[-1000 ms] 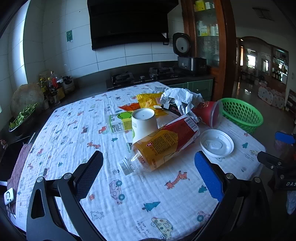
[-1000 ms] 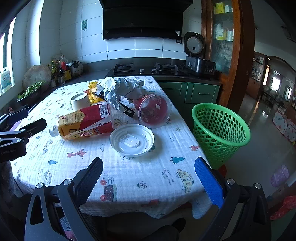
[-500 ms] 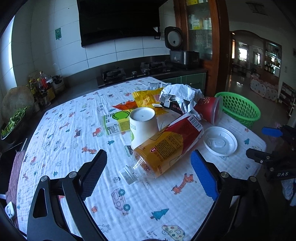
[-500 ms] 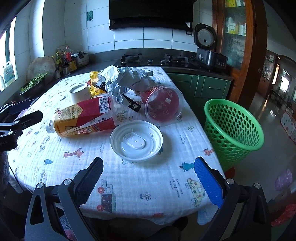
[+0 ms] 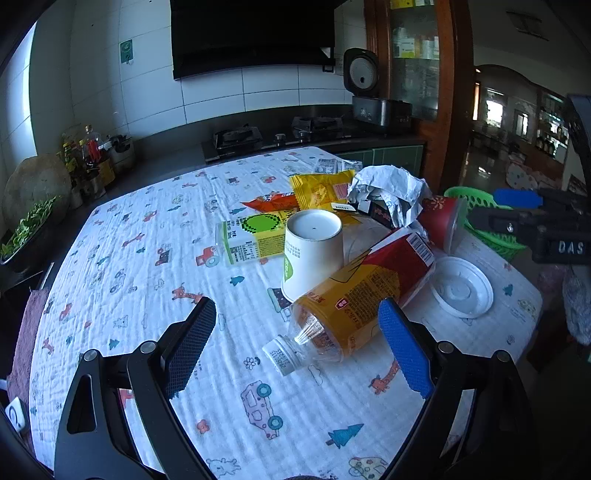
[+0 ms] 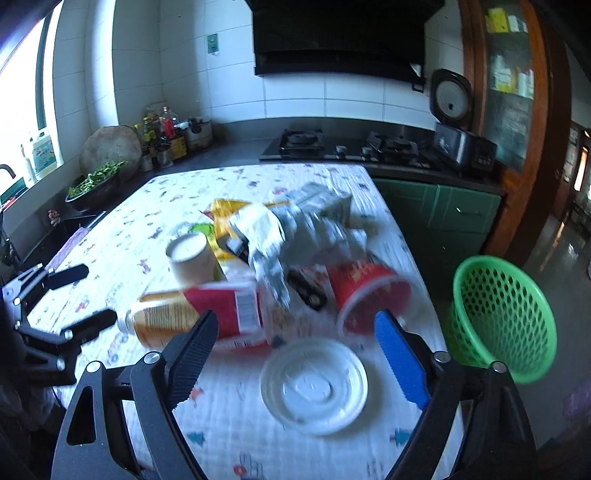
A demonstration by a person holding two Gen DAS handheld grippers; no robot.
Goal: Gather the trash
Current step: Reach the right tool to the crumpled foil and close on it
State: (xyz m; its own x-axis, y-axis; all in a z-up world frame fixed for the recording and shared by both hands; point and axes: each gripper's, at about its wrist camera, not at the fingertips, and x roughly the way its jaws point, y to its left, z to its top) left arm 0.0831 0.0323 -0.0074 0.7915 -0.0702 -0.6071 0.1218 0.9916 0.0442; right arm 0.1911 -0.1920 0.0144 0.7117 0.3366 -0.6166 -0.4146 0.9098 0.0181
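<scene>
1. White cotton cloth (image 5: 155, 280) printed with small cars, giraffes and trees covers the table in the left wrist view.
2. Behind the table runs a dark counter with a hob (image 5: 240, 138), a rice cooker (image 5: 364, 88), white wall tiles and a black hood (image 5: 251, 33).
3. At the left edge stand bottles (image 5: 88, 155) and a bowl of greens (image 5: 26, 229).
4. The left tool (image 5: 295, 332) has its jaws apart, lately narrowing a little; the bottle (image 5: 354, 295) lies on its side with its cap end between them, pads not on it.
5. Beside the bottle an upturned paper cup (image 5: 314, 251) stands, with a green carton (image 5: 251, 240), yellow wrapper (image 5: 321, 190), crumpled paper (image 5: 388, 192), red cup (image 5: 439, 221) and white lid (image 5: 461, 288) around.
6. The basket (image 5: 495, 236) sits off the right edge of the table, behind the right tool (image 5: 517, 208).
7. In the right wrist view, blurred, the same cloth (image 6: 155, 221) and tiled wall (image 6: 332, 96) show, with green cabinets (image 6: 436, 214) and a wooden cupboard (image 6: 517, 92) at right.
8. The right tool (image 6: 291, 350) has its jaws apart, lately closing somewhat, with nothing gripped; the lid (image 6: 314, 384) lies just below and between them.
9. The green basket (image 6: 506, 317) stands on the floor right of the table.
10. The left tool (image 6: 70, 295) shows at the left edge.
</scene>
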